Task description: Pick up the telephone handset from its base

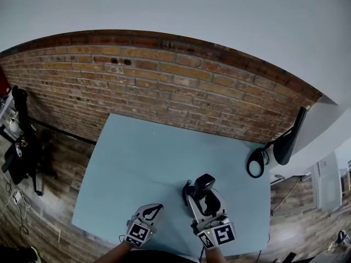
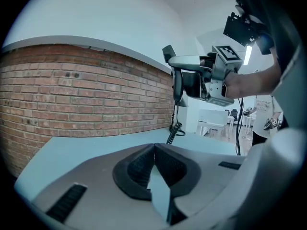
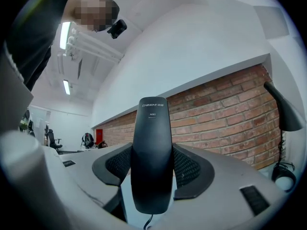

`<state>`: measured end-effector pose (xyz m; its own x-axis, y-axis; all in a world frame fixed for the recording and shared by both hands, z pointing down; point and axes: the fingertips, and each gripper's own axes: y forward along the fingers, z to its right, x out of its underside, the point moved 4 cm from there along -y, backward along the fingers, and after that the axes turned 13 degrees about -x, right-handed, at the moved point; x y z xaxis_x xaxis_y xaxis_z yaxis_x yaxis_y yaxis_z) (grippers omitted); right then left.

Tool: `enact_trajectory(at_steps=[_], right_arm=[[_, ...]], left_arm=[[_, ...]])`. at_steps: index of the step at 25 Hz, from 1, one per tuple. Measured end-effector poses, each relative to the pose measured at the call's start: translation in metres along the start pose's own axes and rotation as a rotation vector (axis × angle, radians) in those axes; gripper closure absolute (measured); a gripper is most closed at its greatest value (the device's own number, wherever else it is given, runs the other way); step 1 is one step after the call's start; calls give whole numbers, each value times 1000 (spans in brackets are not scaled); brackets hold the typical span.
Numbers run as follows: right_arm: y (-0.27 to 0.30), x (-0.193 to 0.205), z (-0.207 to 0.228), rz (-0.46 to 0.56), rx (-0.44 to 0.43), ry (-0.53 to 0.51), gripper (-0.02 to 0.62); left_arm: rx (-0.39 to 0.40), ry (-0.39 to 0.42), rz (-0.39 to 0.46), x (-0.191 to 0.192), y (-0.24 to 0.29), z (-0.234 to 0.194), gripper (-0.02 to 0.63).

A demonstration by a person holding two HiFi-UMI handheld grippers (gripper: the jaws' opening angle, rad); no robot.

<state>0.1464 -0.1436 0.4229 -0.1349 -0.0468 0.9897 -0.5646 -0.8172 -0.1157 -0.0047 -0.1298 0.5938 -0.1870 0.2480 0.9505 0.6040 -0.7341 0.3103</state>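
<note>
The black telephone handset [image 1: 205, 183] is held off the light blue table [image 1: 142, 163], and my right gripper [image 1: 204, 195] is shut on it near the table's front edge. In the right gripper view the handset [image 3: 152, 123] stands upright between the pads, with its cord leaving at the bottom. From the left gripper view I see the handset [image 2: 178, 80] in the air with its coiled cord [image 2: 173, 132] hanging to the table. My left gripper [image 1: 155, 209] sits to the left of it, its pads [image 2: 144, 164] meeting at the tips with nothing between them. The phone base is hidden under the right gripper.
A black desk lamp [image 1: 289, 137] with a round base [image 1: 255, 163] stands at the table's right edge. A brick wall [image 1: 137, 86] runs behind the table. A black stand with gear [image 1: 19, 141] is on the floor at the left.
</note>
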Motion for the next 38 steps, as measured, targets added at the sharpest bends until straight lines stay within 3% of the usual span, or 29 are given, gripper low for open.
enact_trajectory(at_steps=[12, 38], right_arm=[[-12, 45, -13, -85, -7, 41, 330], [-16, 134, -27, -300, -24, 105, 331]], left_arm=[[-12, 10, 69, -20, -2, -6, 578], [-22, -4, 72, -17, -10, -14, 578]])
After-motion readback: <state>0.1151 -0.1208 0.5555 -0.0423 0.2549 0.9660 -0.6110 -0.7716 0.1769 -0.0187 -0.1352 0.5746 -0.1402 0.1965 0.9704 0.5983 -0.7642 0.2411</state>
